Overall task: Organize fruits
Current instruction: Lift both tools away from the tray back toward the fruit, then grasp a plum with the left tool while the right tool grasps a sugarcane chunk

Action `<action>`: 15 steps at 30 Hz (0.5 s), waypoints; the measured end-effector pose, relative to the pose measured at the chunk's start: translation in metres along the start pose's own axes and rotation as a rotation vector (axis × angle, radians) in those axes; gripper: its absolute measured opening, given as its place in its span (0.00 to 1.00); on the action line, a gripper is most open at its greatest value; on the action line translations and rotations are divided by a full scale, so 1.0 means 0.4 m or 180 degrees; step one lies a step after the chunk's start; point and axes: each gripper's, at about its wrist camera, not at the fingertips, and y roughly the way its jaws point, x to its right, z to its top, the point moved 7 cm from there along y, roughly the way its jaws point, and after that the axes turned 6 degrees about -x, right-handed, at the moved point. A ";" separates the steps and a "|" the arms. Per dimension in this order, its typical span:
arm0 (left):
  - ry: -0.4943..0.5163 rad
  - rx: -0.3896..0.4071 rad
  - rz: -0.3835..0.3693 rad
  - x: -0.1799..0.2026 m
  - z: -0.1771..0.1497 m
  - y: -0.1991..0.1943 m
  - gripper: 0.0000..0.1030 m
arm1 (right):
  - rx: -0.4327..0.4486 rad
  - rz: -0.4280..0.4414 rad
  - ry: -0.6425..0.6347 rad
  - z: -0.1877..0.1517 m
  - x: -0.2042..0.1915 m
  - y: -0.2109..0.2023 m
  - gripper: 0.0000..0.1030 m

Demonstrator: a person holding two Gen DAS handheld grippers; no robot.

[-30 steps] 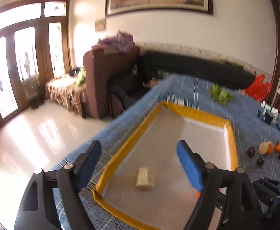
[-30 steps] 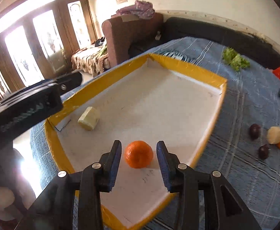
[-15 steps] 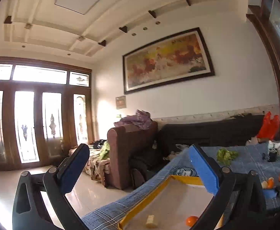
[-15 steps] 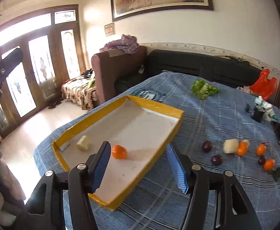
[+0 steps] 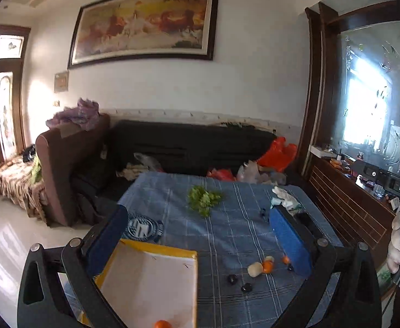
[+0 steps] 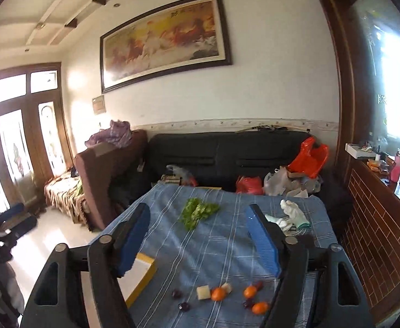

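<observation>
A yellow-rimmed white tray (image 5: 156,248) lies on the blue checked tablecloth, with one orange (image 5: 162,324) in it at the bottom edge of the left wrist view. Right of the tray sits a loose group of fruit: oranges (image 6: 218,293), dark plums (image 6: 176,293) and pale cut pieces (image 6: 203,292). My left gripper (image 5: 197,235) hangs open and empty, high above the tray's far end. My right gripper (image 6: 198,235) is also raised over the table, its jaws opening with nothing between them. The fruit group lies below and ahead of it.
A bunch of green leaves (image 6: 198,211) lies mid-table, white gloves (image 6: 292,214) and a dark phone at the far right. A black sofa (image 6: 227,158) with orange bags stands behind the table. A brown armchair (image 6: 104,175) is at left, a wooden cabinet (image 6: 377,218) at right.
Both grippers rose and drew away from the tray, each leaving its fruit there. The views swung right toward the loose fruit. The right jaws widened.
</observation>
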 end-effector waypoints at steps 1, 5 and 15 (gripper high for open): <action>-0.0068 -0.0092 -0.0063 -0.007 -0.017 0.028 1.00 | -0.0102 0.0022 0.0084 -0.034 0.021 0.035 0.77; -0.0289 -0.0689 -0.0384 0.014 -0.166 0.193 1.00 | -0.0838 0.0108 0.0247 -0.261 0.071 0.249 0.59; -0.0599 -0.1406 -0.0490 -0.006 -0.436 0.371 0.57 | -0.1637 0.0108 0.0035 -0.511 0.038 0.606 0.39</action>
